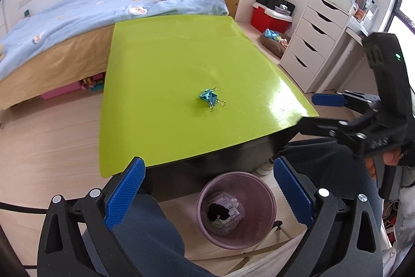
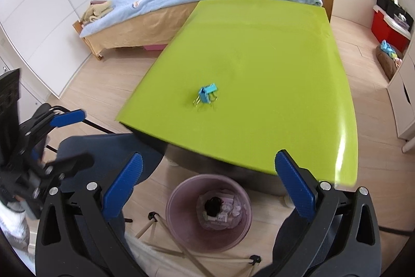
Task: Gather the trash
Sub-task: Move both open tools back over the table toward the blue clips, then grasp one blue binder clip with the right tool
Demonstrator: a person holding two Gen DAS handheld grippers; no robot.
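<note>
My left claw (image 1: pixel 208 195) hangs spread wide and empty, its two blue pads well apart, just off the near edge of the green tabletop (image 1: pixel 181 64). Below and between its fingers stands the pink trash bin (image 1: pixel 236 209) on the floor, with a dark clump and some printed packaging lying in its bottom. Ahead of the left claw, out on the tabletop and well beyond the bin, lies a small cluster of blue binder clips (image 1: pixel 210 99), their wire handles sticking out; nothing touches them.

My right claw (image 2: pixel 208 192) is likewise spread open with nothing between its pads, held near the tabletop's (image 2: pixel 259 56) near edge. The trash bin (image 2: pixel 208 210) sits directly below and between its fingers too, and the binder clips (image 2: pixel 206 94) lie ahead of it on the green surface, slightly to its left.

Each claw shows in the other's view: the right one (image 1: pixel 321 110) off to the right of my left claw, the left one (image 2: pixel 72 136) off to the left of my right claw, both with fingers apart. Dark blue fabric covers my knees just under the claws. Beyond the tabletop stands a bed (image 1: pixel 64 25) with a light blue cover.
</note>
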